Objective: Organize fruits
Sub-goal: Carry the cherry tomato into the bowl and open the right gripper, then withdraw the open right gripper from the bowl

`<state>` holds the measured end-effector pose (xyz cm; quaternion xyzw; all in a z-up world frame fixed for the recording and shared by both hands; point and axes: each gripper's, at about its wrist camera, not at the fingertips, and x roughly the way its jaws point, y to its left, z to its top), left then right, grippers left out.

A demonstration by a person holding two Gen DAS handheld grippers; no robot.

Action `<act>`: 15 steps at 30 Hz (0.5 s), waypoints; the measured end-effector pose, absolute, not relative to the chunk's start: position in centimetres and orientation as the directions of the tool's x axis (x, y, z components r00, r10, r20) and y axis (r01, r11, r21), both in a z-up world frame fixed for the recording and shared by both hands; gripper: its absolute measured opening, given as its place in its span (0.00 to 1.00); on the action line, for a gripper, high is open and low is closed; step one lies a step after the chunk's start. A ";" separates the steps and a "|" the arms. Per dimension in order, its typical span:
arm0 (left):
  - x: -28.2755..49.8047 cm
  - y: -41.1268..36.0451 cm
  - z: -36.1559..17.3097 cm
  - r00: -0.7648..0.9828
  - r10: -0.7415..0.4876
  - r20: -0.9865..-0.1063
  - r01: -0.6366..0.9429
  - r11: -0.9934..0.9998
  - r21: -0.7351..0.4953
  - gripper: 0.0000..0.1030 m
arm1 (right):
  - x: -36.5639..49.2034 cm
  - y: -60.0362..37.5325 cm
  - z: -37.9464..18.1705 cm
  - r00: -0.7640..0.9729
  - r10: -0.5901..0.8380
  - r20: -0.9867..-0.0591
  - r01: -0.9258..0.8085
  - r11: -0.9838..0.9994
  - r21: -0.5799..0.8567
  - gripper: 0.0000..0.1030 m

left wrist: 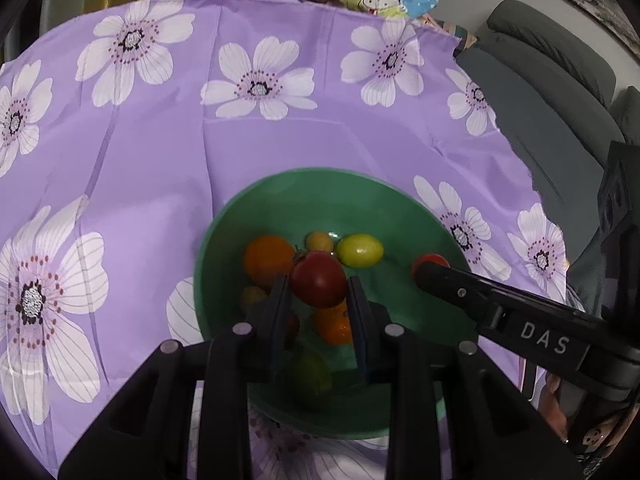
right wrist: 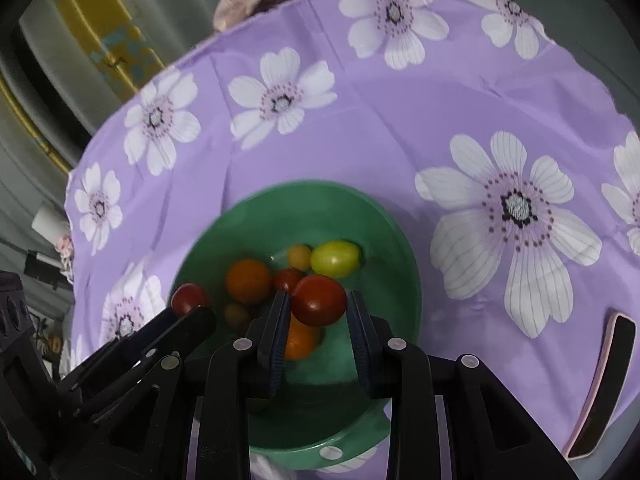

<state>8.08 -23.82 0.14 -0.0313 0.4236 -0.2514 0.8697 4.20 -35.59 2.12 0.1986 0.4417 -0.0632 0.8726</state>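
Left gripper (left wrist: 318,280) is positioned over the green bowl (left wrist: 224,232). The jaws are narrowed to fruit width and a red tomato (left wrist: 318,284) is pinched between the pads, above the bowl's contents. In the right wrist view the same tomato (right wrist: 190,300) is seen at the left gripper's (right wrist: 196,312) tip, at the bowl's (right wrist: 400,248) left rim.

Right gripper (right wrist: 318,296) is also held over the bowl, with its jaws partly closed. A second red tomato (right wrist: 319,300) is held between them, pressed on the left pad. Contact on the right pad cannot be confirmed; the frame is blurred. From the left wrist view it (left wrist: 430,262) is seen at the right gripper's (left wrist: 424,272) tip.

Already lying in the bowl:
- an orange (left wrist: 268,260)
- a yellow-green oval fruit (left wrist: 359,250)
- a small yellow fruit (left wrist: 319,242)
- a smaller orange fruit (left wrist: 334,326)
- a small red tomato (right wrist: 287,279)

The bowl is set on a purple floral tablecloth (left wrist: 160,160). A flat dark object with a pink edge (right wrist: 600,388) is seen near the cloth's right edge.
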 end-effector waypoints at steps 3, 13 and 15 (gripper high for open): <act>8.1 -24.1 0.0 0.513 -0.457 -0.726 0.409 0.874 -0.262 0.27 | 4.2 -35.5 1.9 0.588 0.064 -0.806 0.292 0.913 0.285 0.30; 6.9 -23.9 1.2 0.517 -0.478 -0.710 0.439 0.860 -0.260 0.60 | 3.6 -35.4 3.1 0.635 0.062 -0.770 0.263 0.920 0.291 0.63; 6.7 -23.9 1.5 0.520 -0.478 -0.707 0.443 0.859 -0.255 0.60 | 3.6 -35.2 3.2 0.640 0.063 -0.766 0.259 0.921 0.292 0.63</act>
